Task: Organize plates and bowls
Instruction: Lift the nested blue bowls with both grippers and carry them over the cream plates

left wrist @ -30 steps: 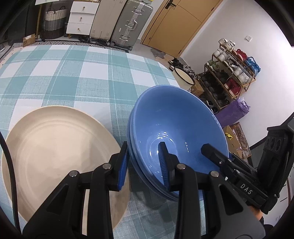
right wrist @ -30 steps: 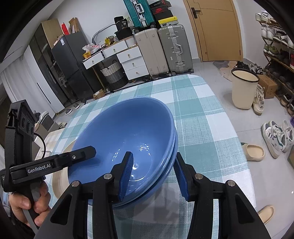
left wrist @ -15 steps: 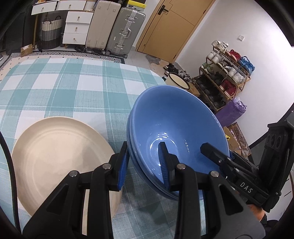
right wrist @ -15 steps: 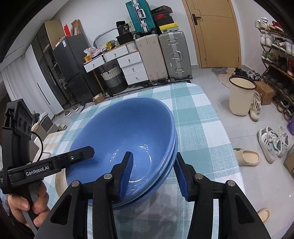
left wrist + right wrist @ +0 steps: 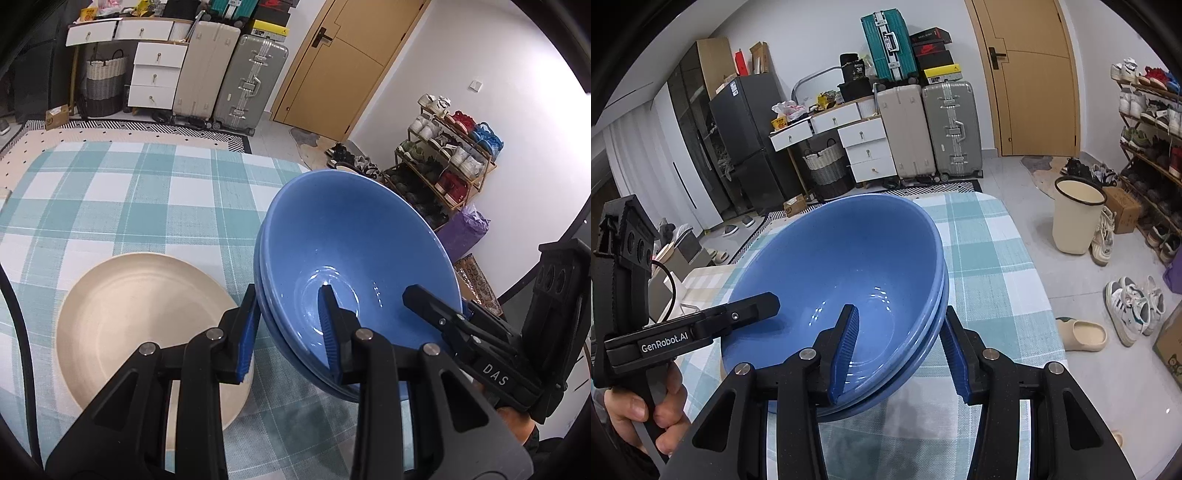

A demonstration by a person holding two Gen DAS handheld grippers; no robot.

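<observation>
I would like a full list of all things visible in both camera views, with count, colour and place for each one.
blue bowls: two, blue, nested, gripped on opposite rims
plate: one, cream, on the table left of the bowls
tablecloth: one, teal and white check, covering the table
suitcases: three, beige, silver, teal, by the door
bin: one, cream, on the floor
shoe rack: one, against the wall
left gripper: black, blue pads, on the bowls' rim
right gripper: black, blue pads, on the opposite rim
</observation>
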